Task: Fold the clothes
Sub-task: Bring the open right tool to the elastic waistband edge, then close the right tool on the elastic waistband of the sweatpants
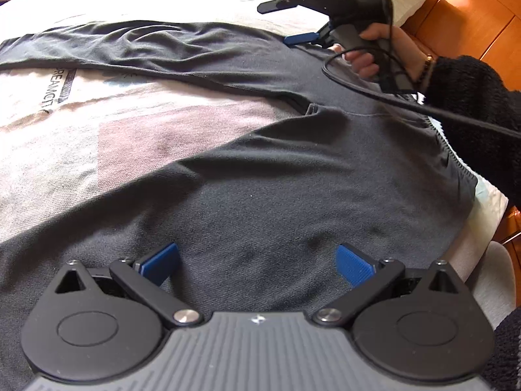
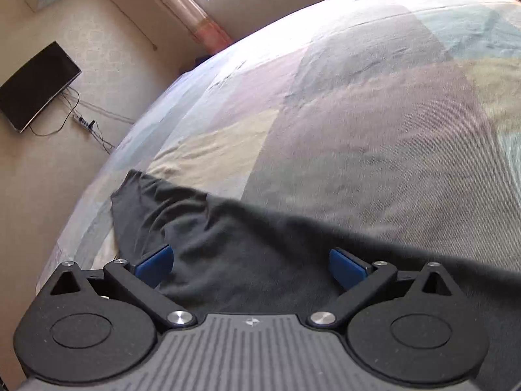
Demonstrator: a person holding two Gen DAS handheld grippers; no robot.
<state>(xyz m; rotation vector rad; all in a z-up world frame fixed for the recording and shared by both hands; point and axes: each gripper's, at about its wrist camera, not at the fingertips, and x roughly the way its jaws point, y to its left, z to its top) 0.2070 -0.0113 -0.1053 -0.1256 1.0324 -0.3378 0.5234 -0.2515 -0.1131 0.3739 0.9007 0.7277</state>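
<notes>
Both sets of jaws stand wide apart, gripping nothing. The left gripper (image 1: 257, 265) hovers over the body of a dark grey garment (image 1: 260, 195) spread flat on the bed (image 1: 114, 120). The right gripper (image 2: 250, 268), held in a hand (image 1: 374, 52), hovers above the garment's far edge, beside its outstretched sleeve (image 1: 130, 45).
</notes>
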